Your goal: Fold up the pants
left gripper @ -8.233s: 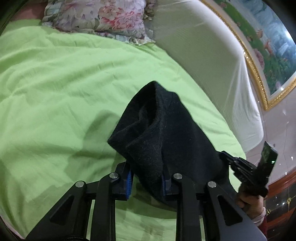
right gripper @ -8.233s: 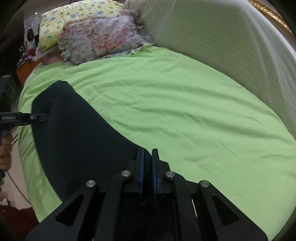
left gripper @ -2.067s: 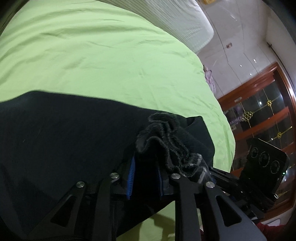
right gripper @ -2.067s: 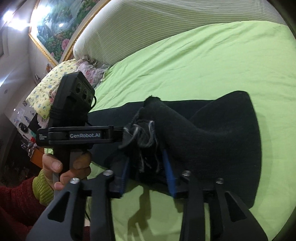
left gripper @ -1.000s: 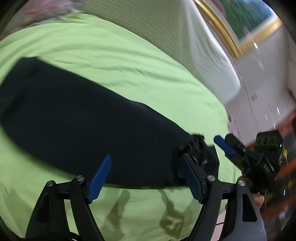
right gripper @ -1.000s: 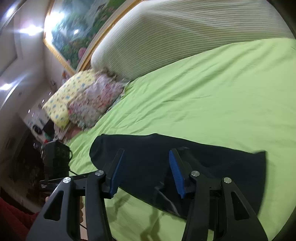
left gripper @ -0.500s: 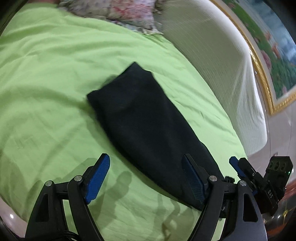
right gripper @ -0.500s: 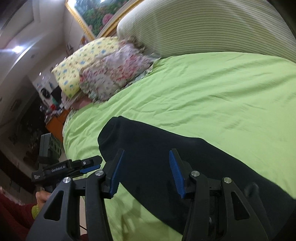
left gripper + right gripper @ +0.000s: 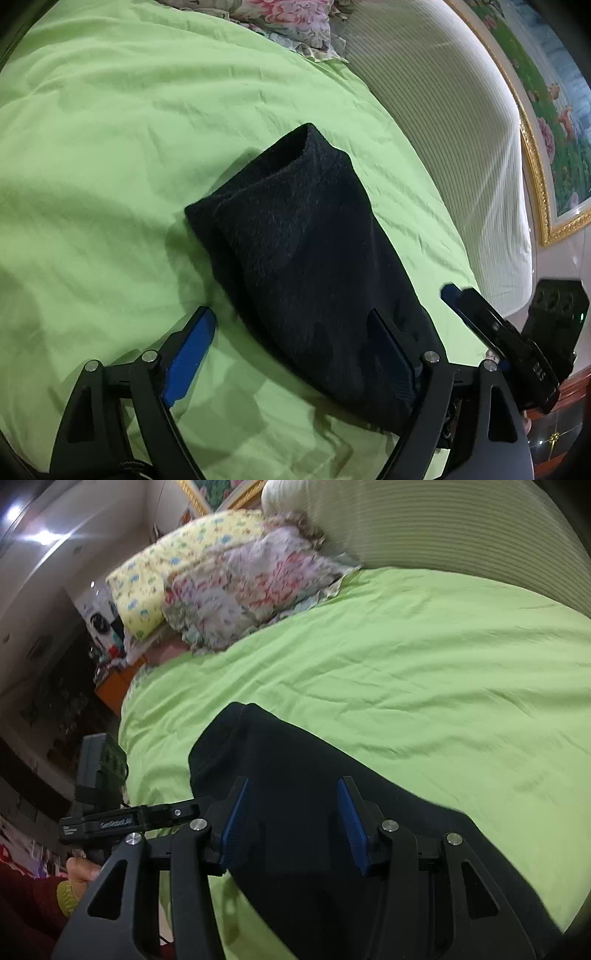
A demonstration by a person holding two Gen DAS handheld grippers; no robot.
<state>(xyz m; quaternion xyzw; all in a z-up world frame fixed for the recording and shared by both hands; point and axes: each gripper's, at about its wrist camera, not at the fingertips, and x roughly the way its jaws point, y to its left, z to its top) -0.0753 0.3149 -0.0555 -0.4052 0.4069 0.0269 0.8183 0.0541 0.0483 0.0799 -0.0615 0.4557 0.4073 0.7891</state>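
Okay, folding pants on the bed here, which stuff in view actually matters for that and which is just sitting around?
Part of the job:
black pants
green bedsheet they lie on
left gripper, jaws opening
right gripper, open

Just lying about:
floral pillow
yellow pillow
striped headboard cushion
framed painting

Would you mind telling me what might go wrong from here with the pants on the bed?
1. The top layer of the black pants sits offset from the one beneath, so another fold may come out crooked.
2. The left gripper, its fingers opening, straddles the pants' edge and may pinch the wrinkled green sheet too.
3. The open right gripper may catch one layer only.
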